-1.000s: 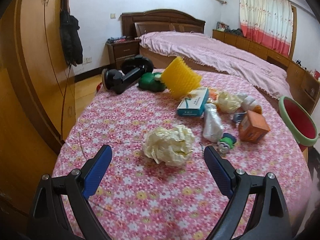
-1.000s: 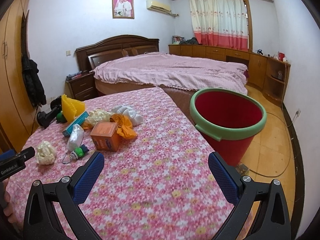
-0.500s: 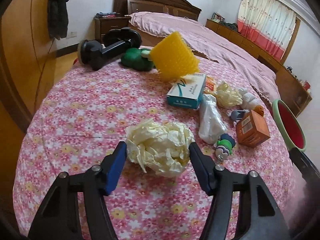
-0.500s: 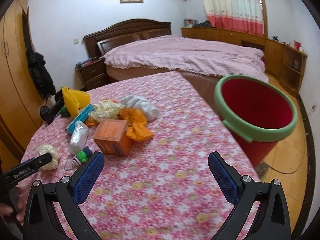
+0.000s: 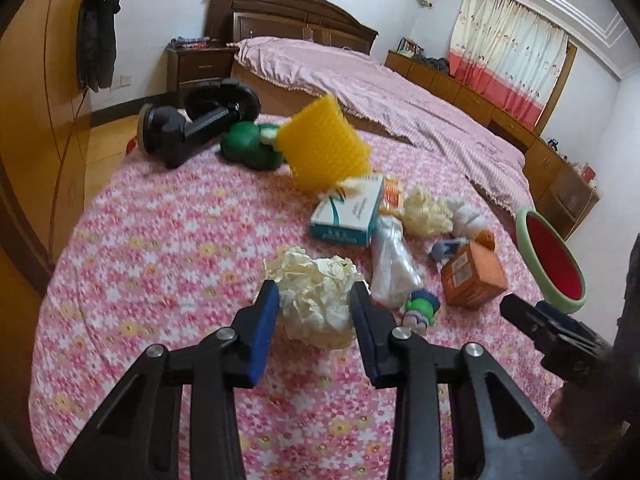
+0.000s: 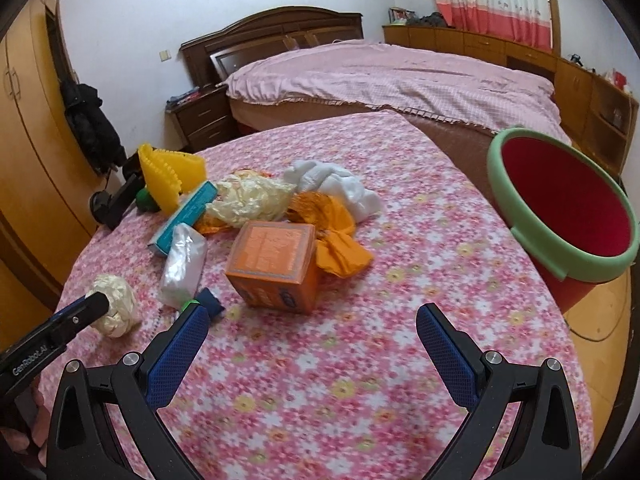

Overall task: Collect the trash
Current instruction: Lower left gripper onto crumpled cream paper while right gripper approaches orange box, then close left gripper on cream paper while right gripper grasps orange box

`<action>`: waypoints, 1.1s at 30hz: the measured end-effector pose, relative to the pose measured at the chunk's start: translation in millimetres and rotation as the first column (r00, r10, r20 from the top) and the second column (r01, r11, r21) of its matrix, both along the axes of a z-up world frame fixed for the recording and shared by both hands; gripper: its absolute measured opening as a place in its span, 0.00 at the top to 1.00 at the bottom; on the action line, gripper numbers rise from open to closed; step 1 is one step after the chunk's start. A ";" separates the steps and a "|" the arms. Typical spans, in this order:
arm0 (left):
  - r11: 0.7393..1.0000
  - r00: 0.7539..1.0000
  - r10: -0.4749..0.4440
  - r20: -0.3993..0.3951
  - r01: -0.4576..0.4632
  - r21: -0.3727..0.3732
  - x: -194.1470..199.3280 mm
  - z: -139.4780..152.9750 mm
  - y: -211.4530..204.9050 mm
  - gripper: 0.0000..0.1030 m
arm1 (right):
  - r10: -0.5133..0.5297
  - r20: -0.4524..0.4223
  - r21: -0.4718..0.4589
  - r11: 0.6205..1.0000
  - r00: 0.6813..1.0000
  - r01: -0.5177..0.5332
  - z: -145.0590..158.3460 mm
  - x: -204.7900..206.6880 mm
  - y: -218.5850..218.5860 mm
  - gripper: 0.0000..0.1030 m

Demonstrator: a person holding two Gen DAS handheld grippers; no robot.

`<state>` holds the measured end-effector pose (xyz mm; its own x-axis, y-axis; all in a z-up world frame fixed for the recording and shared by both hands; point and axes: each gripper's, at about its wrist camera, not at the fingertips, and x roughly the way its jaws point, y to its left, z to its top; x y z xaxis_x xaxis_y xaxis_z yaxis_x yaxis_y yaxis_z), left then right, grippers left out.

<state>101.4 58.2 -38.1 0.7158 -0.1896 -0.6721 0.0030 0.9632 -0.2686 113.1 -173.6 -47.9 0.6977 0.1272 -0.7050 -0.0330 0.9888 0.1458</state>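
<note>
A crumpled cream paper ball (image 5: 312, 276) lies on the pink floral tablecloth (image 5: 160, 248). My left gripper (image 5: 314, 300) straddles it, jaws closing, both blue pads touching its sides. The right wrist view shows the same ball (image 6: 118, 308) at the left, with a left finger (image 6: 86, 310) against it. My right gripper (image 6: 312, 314) hangs open over bare cloth, nothing between its fingers. Just beyond it stands an orange box (image 6: 272, 268). A red bucket with a green rim (image 6: 508, 200) stands off the table's right edge.
A pile sits mid-table: a teal box (image 5: 348, 212), a clear plastic bag (image 5: 392, 268), a small green toy (image 5: 420, 308), orange cloth (image 6: 340, 248), white cloth (image 6: 340, 188), a yellow spiky piece (image 5: 324, 152). A black device (image 5: 192, 128) lies at the far edge. A bed stands behind.
My left gripper moved forward onto the paper ball and its jaws narrowed from wide open to touching it. My right gripper tilted down and moved in towards the orange box.
</note>
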 end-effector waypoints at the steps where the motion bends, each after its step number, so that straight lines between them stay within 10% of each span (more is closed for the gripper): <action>1: 1.000 1.000 0.003 0.013 -0.003 0.002 1.6 3.9 2.3 0.64 | -0.002 -0.001 0.006 1.000 1.000 0.002 0.8 2.1 2.0 0.00; 13: 0.999 1.000 0.026 -0.010 -0.026 0.041 30.7 -12.3 20.6 0.61 | -0.049 -0.076 0.013 0.999 0.996 0.050 -11.9 29.5 21.8 0.05; 33: 0.999 0.999 0.005 -0.054 -0.002 0.054 43.4 -30.5 16.4 0.45 | -0.099 -0.124 0.019 0.995 0.987 0.102 -30.4 45.4 13.7 0.48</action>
